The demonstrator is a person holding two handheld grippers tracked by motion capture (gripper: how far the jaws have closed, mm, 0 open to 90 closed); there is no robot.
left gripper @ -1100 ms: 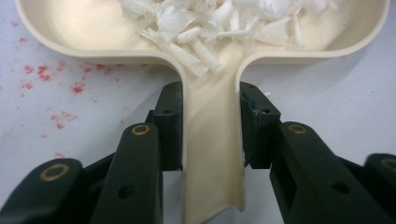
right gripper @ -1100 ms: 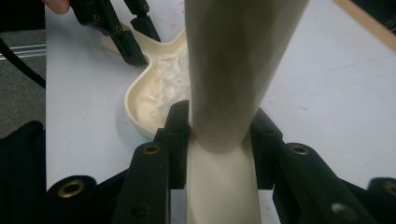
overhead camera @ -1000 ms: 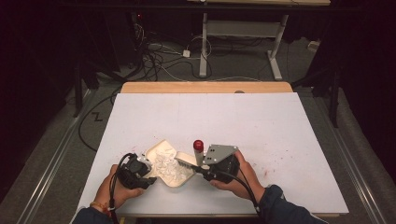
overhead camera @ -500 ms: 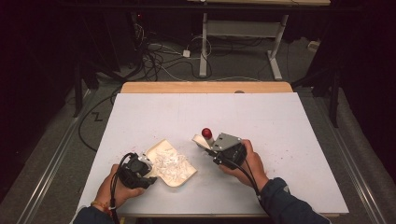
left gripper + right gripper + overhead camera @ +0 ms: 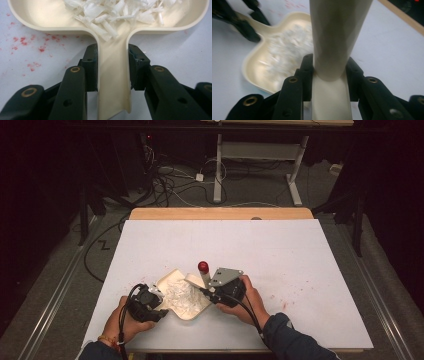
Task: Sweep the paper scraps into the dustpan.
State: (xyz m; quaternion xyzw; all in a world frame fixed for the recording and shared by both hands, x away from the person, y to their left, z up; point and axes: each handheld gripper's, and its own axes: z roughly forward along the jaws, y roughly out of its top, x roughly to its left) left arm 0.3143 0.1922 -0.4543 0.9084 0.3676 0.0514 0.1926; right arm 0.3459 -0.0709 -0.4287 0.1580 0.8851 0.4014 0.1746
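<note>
Left gripper [image 5: 112, 72]: clenched on the flat handle of the cream plastic scoop-shaped tray [image 5: 192, 307], one black jaw on each side of it.
Tray: lies on the white table [image 5: 300, 265] near its 6 o'clock edge, just in front of the person.
Contents: white shredded paper pieces [image 5: 117, 12] heaped in the tray.
Right gripper [image 5: 329, 75]: grasping a cream cylindrical tool with a red ball tip [image 5: 203, 267], at 3 o'clock of the tray.
Table surface: small red stains [image 5: 27, 43] beside the tray.

Bright tabletop, dark surroundings, blurred close-ups.
</note>
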